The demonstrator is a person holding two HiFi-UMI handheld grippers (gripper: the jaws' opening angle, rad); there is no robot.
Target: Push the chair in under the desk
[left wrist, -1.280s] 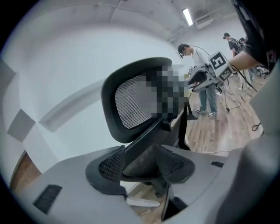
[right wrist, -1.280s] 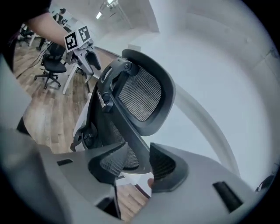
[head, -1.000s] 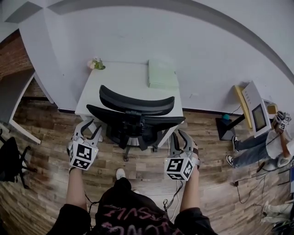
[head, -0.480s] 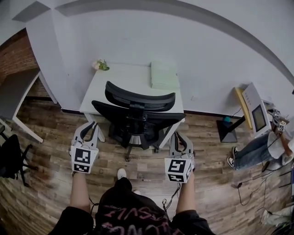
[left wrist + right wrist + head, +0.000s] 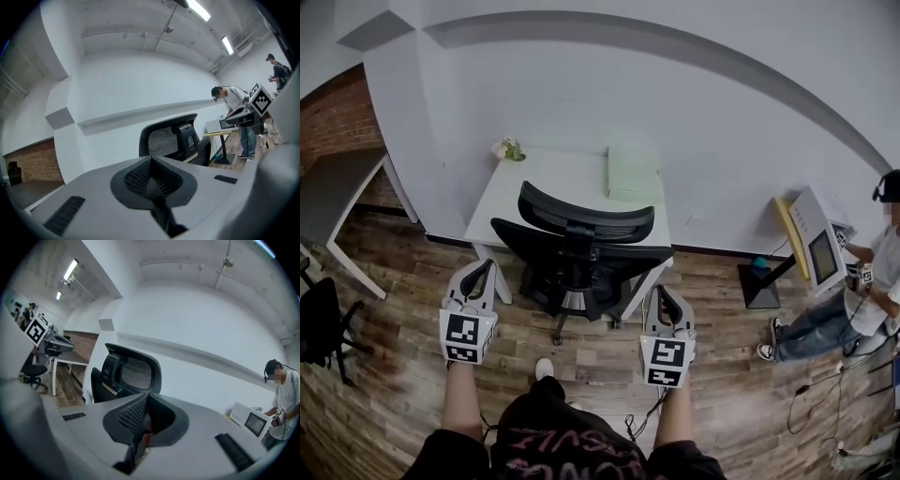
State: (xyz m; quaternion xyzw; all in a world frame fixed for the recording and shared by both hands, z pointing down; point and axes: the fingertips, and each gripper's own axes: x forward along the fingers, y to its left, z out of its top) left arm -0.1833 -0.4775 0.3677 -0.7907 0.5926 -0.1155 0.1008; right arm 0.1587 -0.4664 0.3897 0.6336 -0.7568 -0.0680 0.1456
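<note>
- The chair (image 5: 581,248) stands at our 12 o'clock, its seat seemingly in under the desk (image 5: 546,183) and its backrest at the near edge, so it lies as we want it
- The left gripper (image 5: 480,267) is at the chair's 8 o'clock and the right gripper (image 5: 662,294) at its 4. Both have just been closing, and their jaws now meet on nothing, clear of the chair
- Any further nudge we would give square, on both sides evenly, to stop it swivelling
- We count one chair here, one desk, two grippers, one plant (image 5: 508,148) and one green box (image 5: 633,172)

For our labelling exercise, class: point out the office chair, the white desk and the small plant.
office chair (image 5: 558,210), head view, on its curved headrest.
white desk (image 5: 553,173), head view, on bare tabletop.
small plant (image 5: 508,149), head view, on its leaves.
</note>
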